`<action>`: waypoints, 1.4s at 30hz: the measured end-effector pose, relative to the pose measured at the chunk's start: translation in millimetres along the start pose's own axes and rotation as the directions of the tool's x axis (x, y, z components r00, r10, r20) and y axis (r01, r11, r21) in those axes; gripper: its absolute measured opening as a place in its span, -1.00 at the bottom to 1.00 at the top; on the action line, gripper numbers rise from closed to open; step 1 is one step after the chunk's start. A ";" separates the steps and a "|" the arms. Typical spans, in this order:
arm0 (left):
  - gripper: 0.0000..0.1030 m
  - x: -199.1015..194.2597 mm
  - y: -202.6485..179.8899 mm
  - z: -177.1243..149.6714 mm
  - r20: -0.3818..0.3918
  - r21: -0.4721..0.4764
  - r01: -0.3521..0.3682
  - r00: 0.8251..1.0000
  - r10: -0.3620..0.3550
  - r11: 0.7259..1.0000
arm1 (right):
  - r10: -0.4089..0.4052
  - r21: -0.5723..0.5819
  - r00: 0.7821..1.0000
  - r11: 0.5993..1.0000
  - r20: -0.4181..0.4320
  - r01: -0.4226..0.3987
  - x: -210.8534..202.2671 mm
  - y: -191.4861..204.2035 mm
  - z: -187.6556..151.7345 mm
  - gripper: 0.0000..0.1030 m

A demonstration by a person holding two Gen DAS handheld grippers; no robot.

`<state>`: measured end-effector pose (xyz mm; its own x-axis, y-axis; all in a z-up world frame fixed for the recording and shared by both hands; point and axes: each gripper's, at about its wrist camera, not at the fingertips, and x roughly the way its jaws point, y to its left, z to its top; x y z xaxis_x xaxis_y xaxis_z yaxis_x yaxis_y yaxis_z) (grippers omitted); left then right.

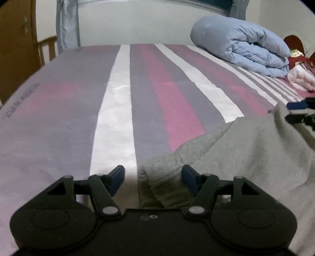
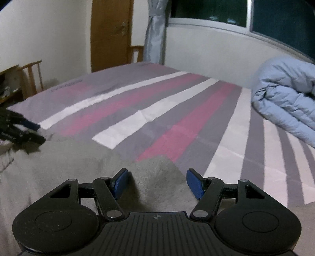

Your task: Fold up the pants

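A big bed with a striped sheet (image 1: 122, 102) in grey, pink and white filled most of both views. A puffy light blue quilt (image 1: 246, 51), folded into a fat roll, sat at the far right side of the bed, near the pale wall under a dark window (image 2: 275, 17). A brown wooden door (image 2: 111, 33) stood in the back, with a shiny grey curtain (image 2: 155, 33) tied up beside it. The soft grey pants (image 1: 246, 153) lay spread on the near part of the bed, on top of the stripes. In the left wrist view one edge of the pants ran from the right side down to the black left gripper (image 1: 153, 178). A bunched corner of the grey cloth sat between its two blue pads (image 1: 190, 180), close by the right pad, but there was a gap by the left pad, so it did not squeeze the cloth. The black right gripper (image 2: 157, 182) hung over a raised hump of the pants. Its blue pads (image 2: 194, 182) stood apart on both sides of the hump, and it pinched nothing.
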<state>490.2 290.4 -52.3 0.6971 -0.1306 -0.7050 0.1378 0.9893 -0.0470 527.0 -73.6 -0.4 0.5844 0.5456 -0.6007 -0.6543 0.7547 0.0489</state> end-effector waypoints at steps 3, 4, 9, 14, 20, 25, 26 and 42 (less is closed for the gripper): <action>-0.37 0.7 4.1 2.3 -0.003 -0.034 0.034 0.999 -0.034 0.999 | 0.012 -0.004 1.000 1.000 -0.019 -0.012 5.2 0.9 -3.9 0.29; -0.38 0.8 1.1 2.1 -0.001 -0.030 0.025 1.000 -0.025 0.999 | 0.016 -0.001 1.000 1.000 -0.026 -0.016 6.8 0.2 -4.8 0.29; -0.50 -2.9 -0.4 1.9 0.004 -0.019 0.018 1.000 -0.018 1.000 | 0.027 -0.015 0.999 1.000 -0.033 -0.027 10.9 -1.4 0.8 0.19; -0.64 -9.5 3.5 -0.4 0.037 -0.028 0.029 0.999 -0.028 0.999 | 0.055 -0.092 0.995 0.994 -0.080 -0.062 21.0 -4.9 16.2 0.19; -0.70 -5.5 6.8 -4.3 0.042 -0.085 0.042 0.998 -0.038 0.996 | 0.148 -0.080 0.969 0.983 -0.198 -0.166 37.1 -10.5 9.7 -0.75; -0.96 -25.1 7.6 -5.4 0.134 -0.111 0.051 0.990 -0.036 0.993 | 0.130 -0.114 0.986 0.983 -0.103 -0.141 -8.5 -2.2 8.8 -0.78; -0.97 -33.4 7.0 -5.8 0.163 -0.115 0.066 0.986 -0.046 0.991 | 0.126 -0.129 0.988 0.982 -0.087 -0.136 -22.5 3.0 9.2 -0.78; -1.00 -149.4 -31.5 -61.8 0.347 -0.204 0.191 0.931 -0.111 0.960 | 0.023 -0.326 0.994 0.945 0.107 0.013 -186.2 109.1 -64.6 -0.78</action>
<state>338.2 282.8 10.8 0.8782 -0.2538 -0.4054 0.1214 0.9382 -0.3242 315.8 -116.4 65.1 0.6168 0.5989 -0.5107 -0.7675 0.6014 -0.2218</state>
